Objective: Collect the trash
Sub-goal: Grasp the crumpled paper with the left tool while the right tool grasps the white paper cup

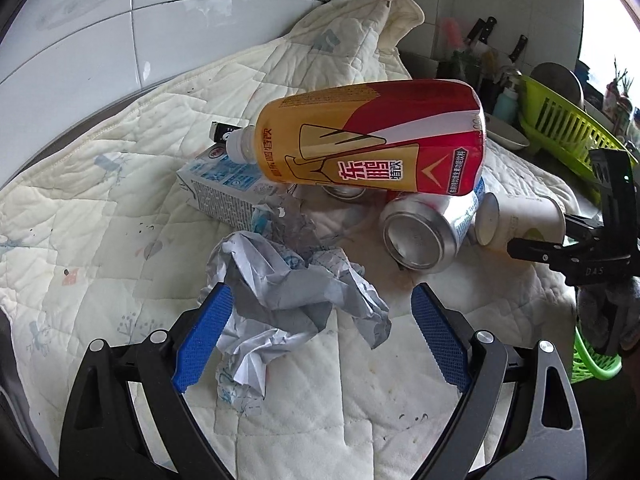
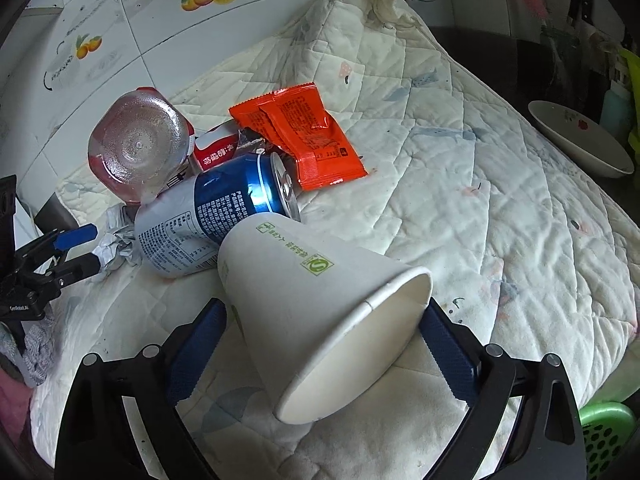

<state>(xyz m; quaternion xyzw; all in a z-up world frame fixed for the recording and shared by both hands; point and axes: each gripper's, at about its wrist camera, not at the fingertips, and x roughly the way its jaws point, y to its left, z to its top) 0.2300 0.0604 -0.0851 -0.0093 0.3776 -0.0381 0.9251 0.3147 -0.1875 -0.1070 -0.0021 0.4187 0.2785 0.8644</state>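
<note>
Paper cup [image 2: 320,312]: on its side on quilt [image 2: 480,200], mouth toward right gripper [image 2: 320,344], between its spread jaws. Crumpled paper [image 1: 288,304]: between left gripper's [image 1: 320,340] spread jaws.

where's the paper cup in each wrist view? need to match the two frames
Left wrist: the paper cup lies on its side at the right edge, base facing the camera, just right of the can, with the right claw at it.
Right wrist: the cup fills the lower centre, mouth toward the camera, between the claw's fingers.
Shared landmark: the blue and silver can touching the cup.
</note>
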